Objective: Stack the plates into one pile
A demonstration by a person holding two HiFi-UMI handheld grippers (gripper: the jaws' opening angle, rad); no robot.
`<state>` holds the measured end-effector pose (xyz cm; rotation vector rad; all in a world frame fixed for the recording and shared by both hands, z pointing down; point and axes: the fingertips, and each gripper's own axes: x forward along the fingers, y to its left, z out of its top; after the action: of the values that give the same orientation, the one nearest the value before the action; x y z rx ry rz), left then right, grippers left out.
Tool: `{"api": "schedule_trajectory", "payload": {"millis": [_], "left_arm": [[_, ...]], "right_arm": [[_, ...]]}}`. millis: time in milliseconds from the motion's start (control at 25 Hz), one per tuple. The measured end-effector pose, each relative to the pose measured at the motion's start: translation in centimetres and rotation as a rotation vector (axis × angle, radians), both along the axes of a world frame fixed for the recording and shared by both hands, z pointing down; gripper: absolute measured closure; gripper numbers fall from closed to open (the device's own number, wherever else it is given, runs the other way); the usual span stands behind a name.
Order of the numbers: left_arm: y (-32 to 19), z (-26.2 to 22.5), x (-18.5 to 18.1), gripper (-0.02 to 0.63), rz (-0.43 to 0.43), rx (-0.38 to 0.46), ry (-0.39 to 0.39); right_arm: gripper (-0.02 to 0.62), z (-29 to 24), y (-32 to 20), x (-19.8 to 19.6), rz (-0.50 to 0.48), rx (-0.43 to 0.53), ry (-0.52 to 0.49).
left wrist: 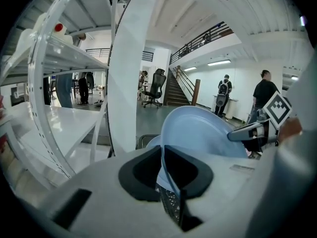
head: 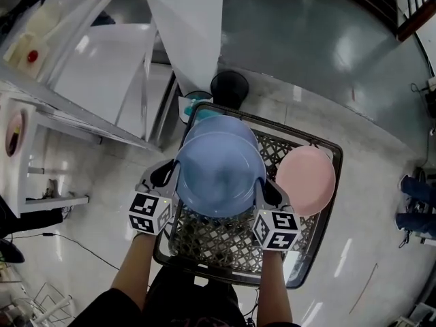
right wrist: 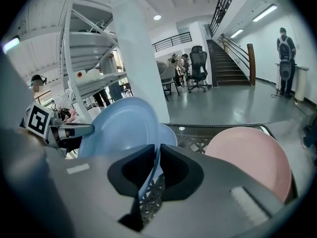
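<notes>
White shelving fills the far left. Left gripper is clamped on the near blue plate's left rim and right gripper on its right rim, over a second blue plate on the black lattice table. Just right lies a pink plate, clear of both.

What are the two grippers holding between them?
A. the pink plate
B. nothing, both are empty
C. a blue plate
C: the left gripper and right gripper each have their jaws shut on a rim of the blue plate; the pink plate lies untouched to its right.
</notes>
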<state>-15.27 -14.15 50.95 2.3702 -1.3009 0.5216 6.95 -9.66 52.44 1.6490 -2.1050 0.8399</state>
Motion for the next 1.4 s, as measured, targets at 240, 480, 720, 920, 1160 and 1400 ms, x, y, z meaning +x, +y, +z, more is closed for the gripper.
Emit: {"api": "schedule_trajectory", "payload": {"millis": [240,480,720,920,1160,1400], "left_arm": [[-2.4,2.2,0.0,0.586,0.022,-0.014,-0.012],[-4.4,3.6,0.3,0.586,0.036,-0.024,-0.021],[-5.1,4.8,-0.1,0.578,0.045,-0.030,-0.019],[-5.1,5.8,-0.3,0.574,0.053,-0.045,-0.015],[-5.5,6.5,0.0,0.566,0.079,-0.064,-0.016],[-5.6,6.5,-0.1,0.558,0.087,-0.055,0.012]], "right_arm": [[0.548,1.9,-2.0,-0.1,0.022,-0.014,0.012],[0.548,3.0,-3.8,0.2,0.026,-0.016,0.027],[0.546,3.7,-4.6,-0.2,0.030,-0.013,0.033],[0.543,4.3,-4.5,-0.4,0.040,-0.020,0.055],[0.532,4.9,-4.6,0.1,0.043,-0.030,0.082],[0.525,4.6,-4.5,0.5,0.076,-0.005,0.082]]}}
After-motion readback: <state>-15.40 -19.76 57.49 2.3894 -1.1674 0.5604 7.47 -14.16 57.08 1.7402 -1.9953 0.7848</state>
